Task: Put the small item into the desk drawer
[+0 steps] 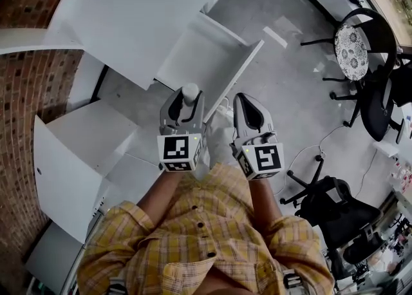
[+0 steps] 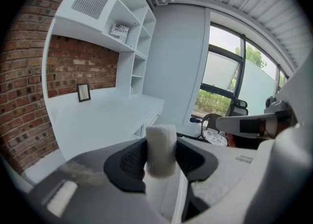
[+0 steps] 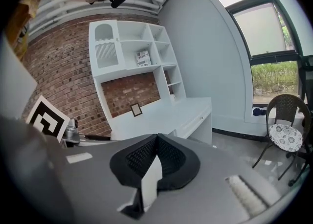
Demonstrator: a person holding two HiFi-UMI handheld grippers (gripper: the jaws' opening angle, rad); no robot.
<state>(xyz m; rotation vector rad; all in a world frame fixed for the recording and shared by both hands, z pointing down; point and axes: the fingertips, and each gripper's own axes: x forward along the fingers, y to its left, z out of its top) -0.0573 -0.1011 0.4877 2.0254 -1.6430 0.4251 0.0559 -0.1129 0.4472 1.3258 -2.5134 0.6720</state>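
Note:
The small item (image 1: 190, 92) is a short white cylinder, and my left gripper (image 1: 187, 99) is shut on it; in the left gripper view the item (image 2: 161, 149) stands upright between the dark pads. My right gripper (image 1: 248, 103) hangs just to the right of it, shut with nothing in it, and in the right gripper view its pads (image 3: 156, 155) meet at the tips. Both grippers hover in front of the person's yellow plaid shirt. Ahead of them the desk drawer (image 1: 199, 55) stands pulled out from the white desk (image 1: 141, 10).
A white cabinet (image 1: 77, 158) stands at the left by the brick wall. A wicker chair with a patterned cushion (image 1: 352, 52) and a black office chair (image 1: 335, 210) are on the right. A small picture frame (image 2: 83, 92) sits on the desk under white shelves (image 2: 122, 17).

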